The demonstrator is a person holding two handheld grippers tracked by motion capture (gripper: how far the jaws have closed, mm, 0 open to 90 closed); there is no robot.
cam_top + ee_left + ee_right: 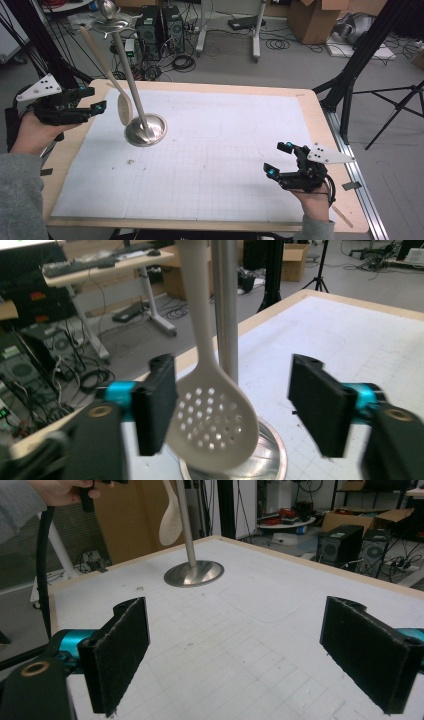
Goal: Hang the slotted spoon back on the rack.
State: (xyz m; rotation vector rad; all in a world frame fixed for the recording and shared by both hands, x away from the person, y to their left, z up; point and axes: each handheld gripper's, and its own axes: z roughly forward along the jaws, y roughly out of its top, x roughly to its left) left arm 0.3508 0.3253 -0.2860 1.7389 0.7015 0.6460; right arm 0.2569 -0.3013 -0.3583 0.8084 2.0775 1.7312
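Observation:
A metal stand (145, 131) with a round base and a tall pole rises from the white gridded mat (210, 150). A cream slotted spoon (124, 107) hangs from the stand's top disc (111, 22), its bowl beside the pole just above the base. My left gripper (99, 107) is open at the table's left edge, pointing at the spoon. In the left gripper view the spoon's perforated bowl (212, 422) hangs between the wide-apart jaws, untouched. My right gripper (279, 159) is open over the mat's right front, nothing between its jaws. The stand (193, 572) and spoon (171, 522) appear far off in the right gripper view.
The wooden table edge (320, 115) frames the mat. Black tripod legs (350, 85) stand at the right, and computer towers (160, 25) with cables sit on the floor behind. A cardboard box (315, 17) is at the back right.

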